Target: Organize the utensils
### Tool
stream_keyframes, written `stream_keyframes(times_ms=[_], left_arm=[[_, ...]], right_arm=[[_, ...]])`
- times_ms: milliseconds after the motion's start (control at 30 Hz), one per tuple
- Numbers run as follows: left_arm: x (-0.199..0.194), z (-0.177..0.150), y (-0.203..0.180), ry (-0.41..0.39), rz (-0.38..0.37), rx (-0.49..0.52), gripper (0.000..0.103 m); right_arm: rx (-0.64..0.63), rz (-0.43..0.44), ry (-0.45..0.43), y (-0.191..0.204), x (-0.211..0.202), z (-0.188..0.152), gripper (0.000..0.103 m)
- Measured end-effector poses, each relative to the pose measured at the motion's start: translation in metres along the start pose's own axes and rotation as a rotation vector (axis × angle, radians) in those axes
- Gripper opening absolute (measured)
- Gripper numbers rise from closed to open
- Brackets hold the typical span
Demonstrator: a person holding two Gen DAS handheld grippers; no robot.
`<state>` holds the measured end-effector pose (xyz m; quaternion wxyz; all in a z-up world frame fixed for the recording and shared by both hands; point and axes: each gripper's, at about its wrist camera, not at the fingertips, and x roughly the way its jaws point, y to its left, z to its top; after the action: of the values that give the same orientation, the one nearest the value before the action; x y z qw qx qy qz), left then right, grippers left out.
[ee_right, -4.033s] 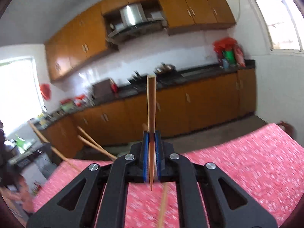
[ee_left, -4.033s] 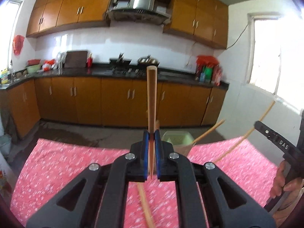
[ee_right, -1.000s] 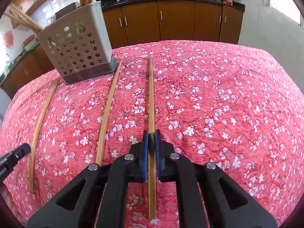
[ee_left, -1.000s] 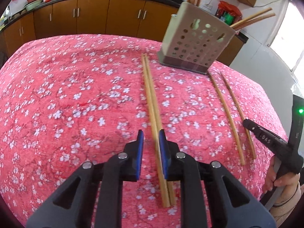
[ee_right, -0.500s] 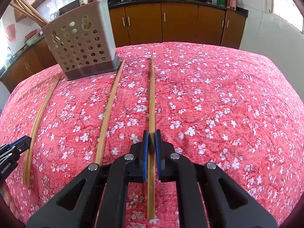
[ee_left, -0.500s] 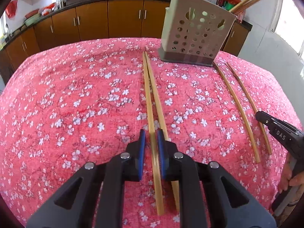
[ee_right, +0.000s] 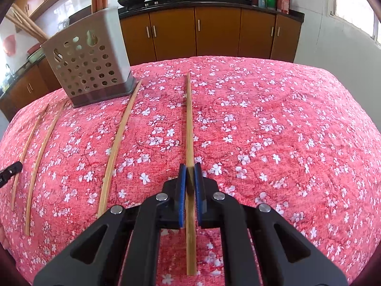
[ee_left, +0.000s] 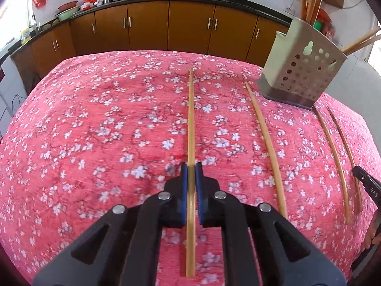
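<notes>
We log the left gripper (ee_left: 191,166) clenched on one chopstick (ee_left: 191,119). Right gripper (ee_right: 189,166) grasps another chopstick (ee_right: 189,124); perforated holder (ee_right: 89,66) at ten o'clock.

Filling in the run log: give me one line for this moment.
left gripper: shut on chopstick | right gripper: shut on chopstick | holder: upright on cloth

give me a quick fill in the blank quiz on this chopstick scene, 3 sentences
1. Each gripper, left gripper and right gripper, is shut on one ____.
2. The perforated holder stands on a ____ floral tablecloth.
3. In the left wrist view, ____ loose chopsticks lie to the right of the held one.

Missing words: chopstick; red; three
</notes>
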<state>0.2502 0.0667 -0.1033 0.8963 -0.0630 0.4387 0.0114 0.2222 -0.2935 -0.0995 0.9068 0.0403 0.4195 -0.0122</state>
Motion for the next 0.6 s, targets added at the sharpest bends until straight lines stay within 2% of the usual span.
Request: stream_keyframes(times_ms=[133, 300, 600], left_arm=[[-0.0016, -0.0045, -0.0034, -0.02, 0.018, 0.026, 0.011], [-0.0044, -0.0075, 0.0011, -0.02, -0.013, -0.003, 0.011], [-0.0036, -0.0073, 0.0045, -0.02, -0.017, -0.007, 0.011]], right_arm=[[0.007, 0.006, 0.001, 0.0001, -0.0003, -0.0002, 0.008], [0.015, 0.015, 0.001, -0.0004, 0.0, 0.0004, 0.008], [0.018, 0.017, 0.001, -0.0013, -0.0005, 0.0005, 0.009]])
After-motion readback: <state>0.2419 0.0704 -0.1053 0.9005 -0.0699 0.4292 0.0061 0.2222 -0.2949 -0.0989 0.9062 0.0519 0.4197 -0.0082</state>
